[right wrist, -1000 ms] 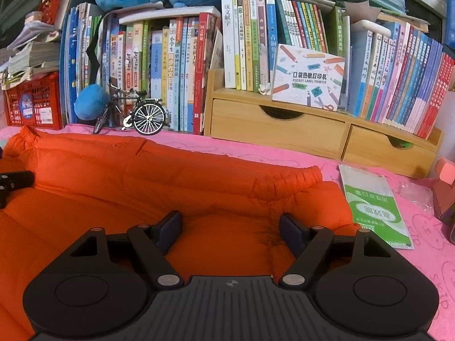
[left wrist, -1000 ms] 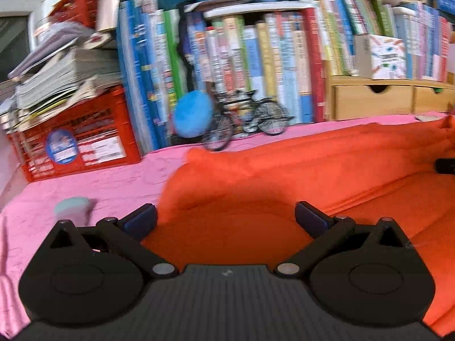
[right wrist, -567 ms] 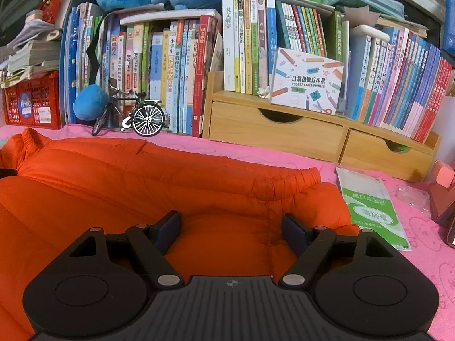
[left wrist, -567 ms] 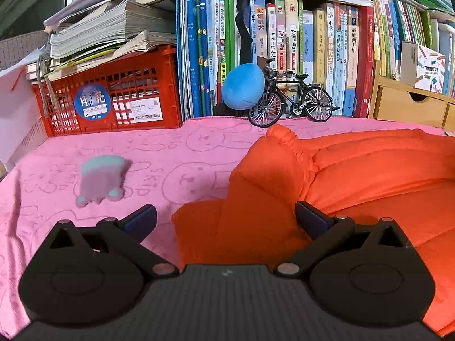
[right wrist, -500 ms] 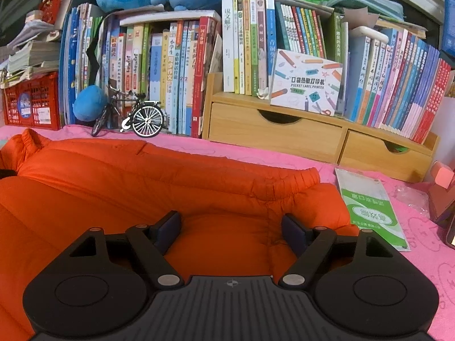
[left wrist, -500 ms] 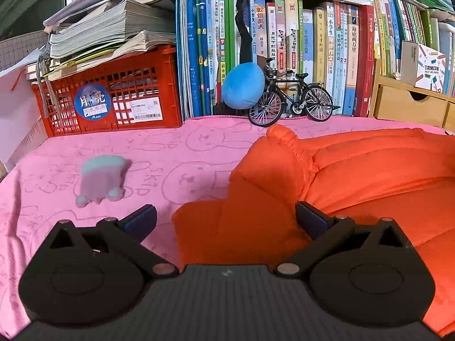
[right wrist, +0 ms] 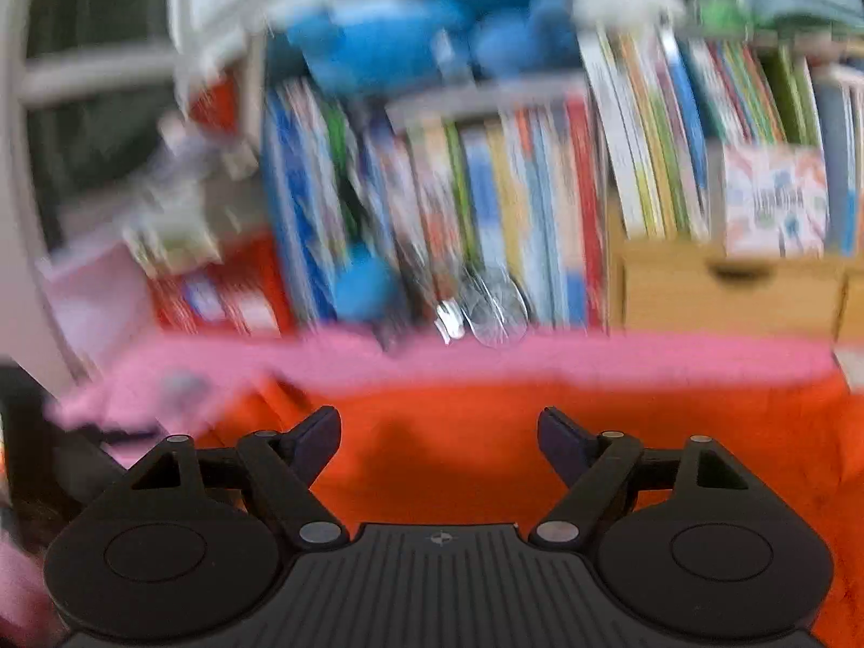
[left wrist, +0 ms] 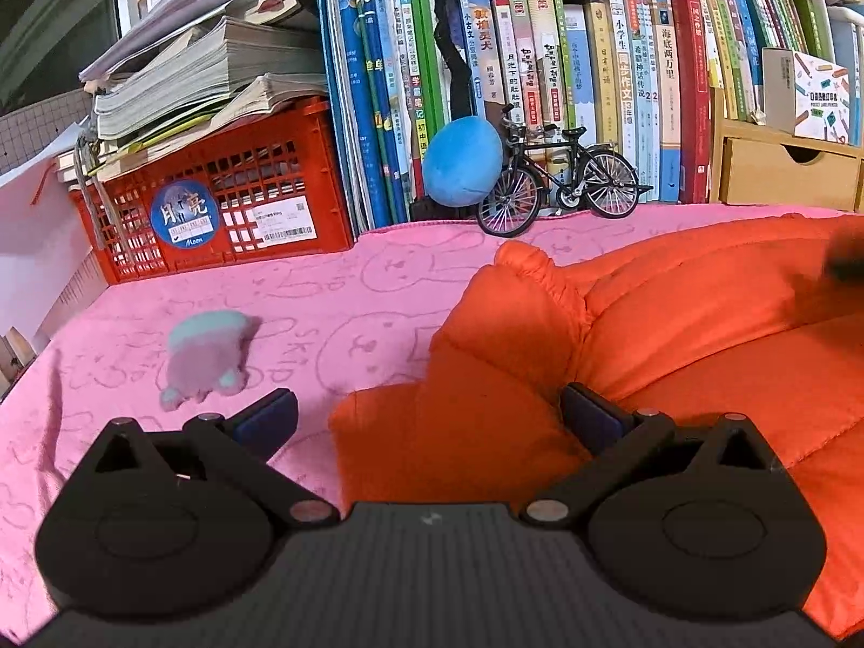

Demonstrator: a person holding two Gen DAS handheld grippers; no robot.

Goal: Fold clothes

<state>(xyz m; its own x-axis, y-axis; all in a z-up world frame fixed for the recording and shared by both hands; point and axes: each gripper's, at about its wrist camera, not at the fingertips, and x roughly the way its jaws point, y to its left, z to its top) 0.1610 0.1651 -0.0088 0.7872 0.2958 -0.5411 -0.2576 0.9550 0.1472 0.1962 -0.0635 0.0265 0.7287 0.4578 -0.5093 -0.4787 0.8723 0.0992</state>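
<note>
An orange padded garment (left wrist: 675,335) lies spread on the pink cloth (left wrist: 324,291), its bunched cuff end pointing toward the back. My left gripper (left wrist: 429,413) is open, hovering over the garment's left end with nothing between its fingers. In the right wrist view, heavily blurred, my right gripper (right wrist: 440,434) is open above the orange garment (right wrist: 486,448). A dark blurred shape at the right edge of the left wrist view may be the other gripper.
A small teal-and-mauve plush (left wrist: 205,356) lies on the cloth at left. Along the back stand a red crate (left wrist: 216,200) under stacked papers, a row of books (left wrist: 540,86), a blue ball (left wrist: 461,162), a model bicycle (left wrist: 561,178) and wooden drawers (left wrist: 788,173).
My right gripper has swung fast to the left, blurring its view. My left gripper turned left a second ago and has stayed still since. Both stayed open.
</note>
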